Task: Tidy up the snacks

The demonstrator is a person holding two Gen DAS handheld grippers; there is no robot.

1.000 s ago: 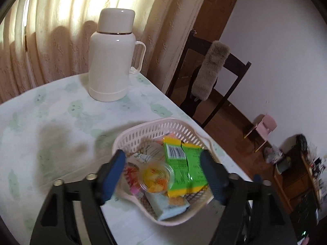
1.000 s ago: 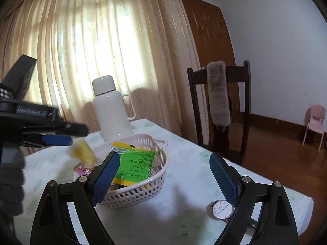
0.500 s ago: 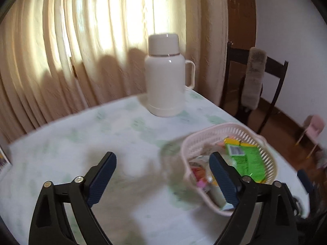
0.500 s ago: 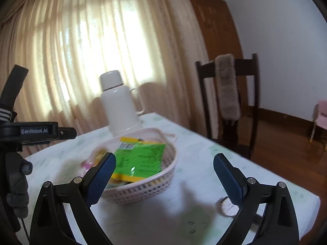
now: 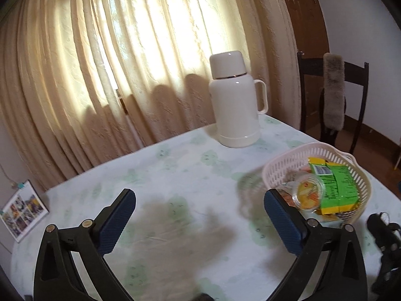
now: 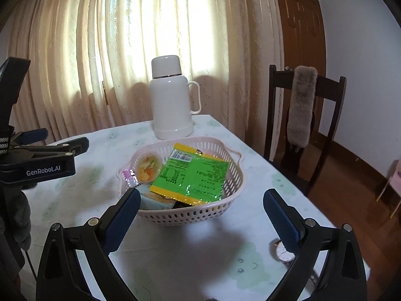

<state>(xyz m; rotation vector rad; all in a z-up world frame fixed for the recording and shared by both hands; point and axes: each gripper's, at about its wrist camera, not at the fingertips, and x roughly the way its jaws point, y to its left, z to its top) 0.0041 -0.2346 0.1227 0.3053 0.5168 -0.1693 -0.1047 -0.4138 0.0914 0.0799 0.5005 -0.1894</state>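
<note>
Left wrist view: left tongs [image 5: 199,212] opening wide, empty above tablecloth [image 5: 175,175]; right tongs [image 6: 201,209] wide, empty.

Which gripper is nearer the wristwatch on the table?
Right. The right gripper hangs just above the wristwatch, beside its right finger. The left gripper is across the table, beyond the basket.

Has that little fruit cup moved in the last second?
Yes. Earlier it was in mid-air left of the basket; now the fruit cup lies inside it, below the white flask.
</note>
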